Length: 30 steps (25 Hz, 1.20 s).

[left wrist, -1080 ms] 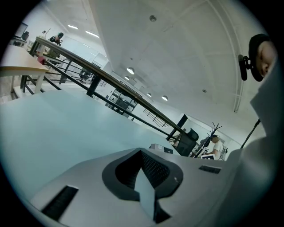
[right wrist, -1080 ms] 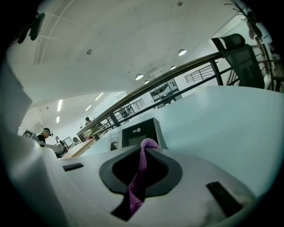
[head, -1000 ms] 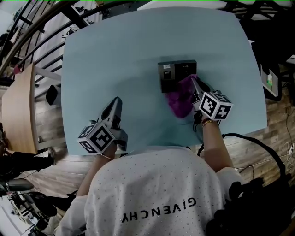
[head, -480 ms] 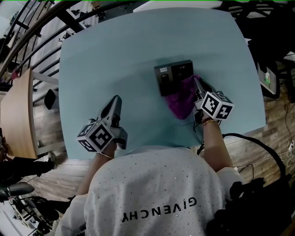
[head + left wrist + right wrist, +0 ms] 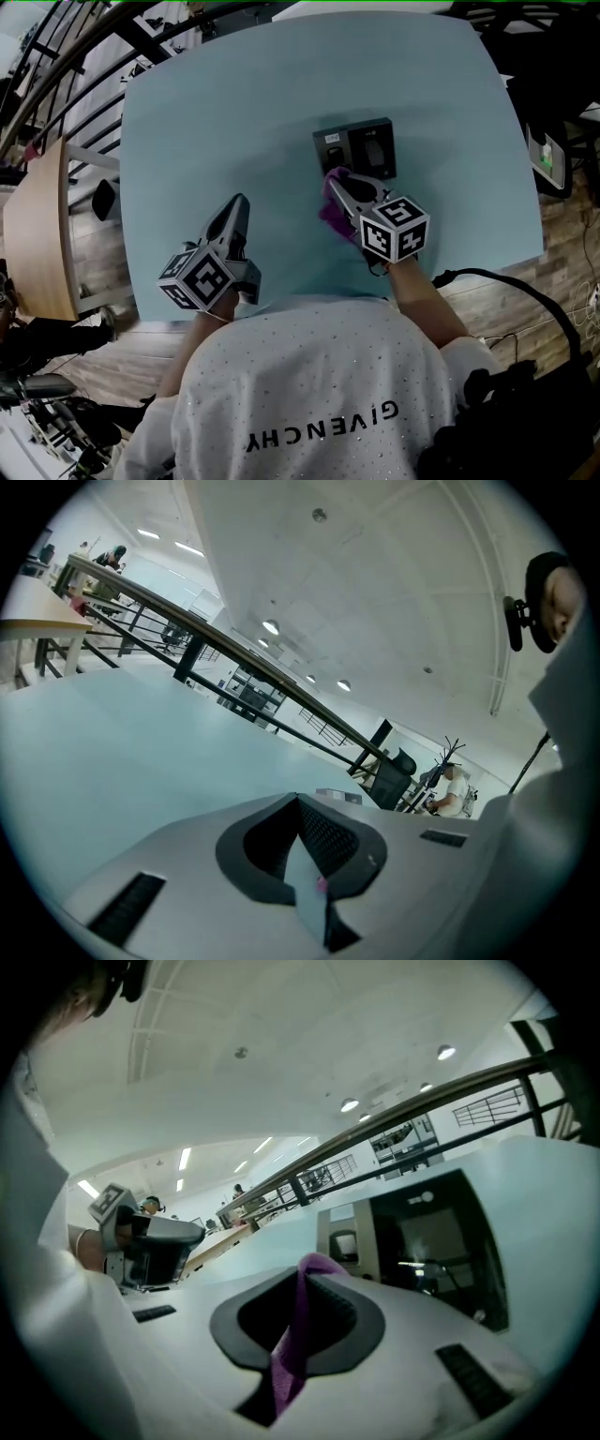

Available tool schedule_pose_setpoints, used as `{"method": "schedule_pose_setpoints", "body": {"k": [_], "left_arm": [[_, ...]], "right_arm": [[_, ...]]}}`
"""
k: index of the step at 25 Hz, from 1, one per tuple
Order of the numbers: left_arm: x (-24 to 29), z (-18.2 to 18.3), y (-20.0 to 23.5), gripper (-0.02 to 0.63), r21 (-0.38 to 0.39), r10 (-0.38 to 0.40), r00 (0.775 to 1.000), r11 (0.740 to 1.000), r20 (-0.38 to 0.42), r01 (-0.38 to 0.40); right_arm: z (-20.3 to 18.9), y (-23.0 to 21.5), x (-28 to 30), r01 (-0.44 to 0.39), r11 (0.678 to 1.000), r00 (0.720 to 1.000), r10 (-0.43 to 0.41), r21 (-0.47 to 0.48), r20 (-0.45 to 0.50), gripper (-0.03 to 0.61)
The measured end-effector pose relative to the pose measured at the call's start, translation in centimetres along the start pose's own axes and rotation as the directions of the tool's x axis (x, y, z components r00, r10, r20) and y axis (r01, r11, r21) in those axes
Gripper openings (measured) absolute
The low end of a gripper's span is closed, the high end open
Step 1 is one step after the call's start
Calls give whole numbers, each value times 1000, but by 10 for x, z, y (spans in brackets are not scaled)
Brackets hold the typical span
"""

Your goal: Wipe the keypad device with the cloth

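Right gripper (image 5: 339, 180): you are clamping the cloth (image 5: 330, 208) between its jaws. In the right gripper view a purple fold is running up between the dark pads.
Right tip: it is pointing at the near left corner of the device (image 5: 361, 150). I cannot tell from these views whether the cloth is pressing on that corner or sitting just beside it.
Cloth: it is bunching under the jaws and to their left, trailing onto the table (image 5: 234, 112) at the device's near edge.
Device: it is lying flat on the table, past the middle and a little to your right, with its dark face showing.
Left gripper (image 5: 239, 202): you are keeping its jaws together with nothing between them. It is sitting low by the table's near edge, well apart from the device.
Done: judging by the cloth at the device's edge, the wiping is under way. Nothing shows which parts are already clean.
Left: most of the face is lying uncovered beyond the cloth, so I judge that the dark right panel and the far edge are waiting for passes.
Count: you are working with two grippers, one cloth, one device and one table.
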<state>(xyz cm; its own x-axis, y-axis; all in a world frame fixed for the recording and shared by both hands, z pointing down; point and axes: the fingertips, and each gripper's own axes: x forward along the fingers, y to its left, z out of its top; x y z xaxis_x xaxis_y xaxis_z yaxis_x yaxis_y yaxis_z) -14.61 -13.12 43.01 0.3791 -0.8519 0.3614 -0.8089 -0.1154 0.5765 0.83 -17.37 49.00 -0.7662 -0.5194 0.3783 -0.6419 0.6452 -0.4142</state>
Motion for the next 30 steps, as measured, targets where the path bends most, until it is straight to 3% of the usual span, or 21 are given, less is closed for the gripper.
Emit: {"method": "schedule_pose_setpoints", "body": {"k": [3,10,20,30], "left_arm": [[-5,-2,3,0,31,17,1000,999,0,-17],[-7,-4,3,0,60,21,1000,998,-2,-21],[-8,-3,6,0,24,21,1000,1000,-1,-21],[0,-5,4,0,31,15,1000,999,-13,-14]], "right_arm": [[-7,6,5,-21,1000,999,21,-10,-31,18],[-3,-22,-3,46,996,999,-45,72,-13,18],[-1,-57,-23,145,979,989,-149,145,19,18],[1,-77,-36,192,968,979,-201,164,40,18]]}}
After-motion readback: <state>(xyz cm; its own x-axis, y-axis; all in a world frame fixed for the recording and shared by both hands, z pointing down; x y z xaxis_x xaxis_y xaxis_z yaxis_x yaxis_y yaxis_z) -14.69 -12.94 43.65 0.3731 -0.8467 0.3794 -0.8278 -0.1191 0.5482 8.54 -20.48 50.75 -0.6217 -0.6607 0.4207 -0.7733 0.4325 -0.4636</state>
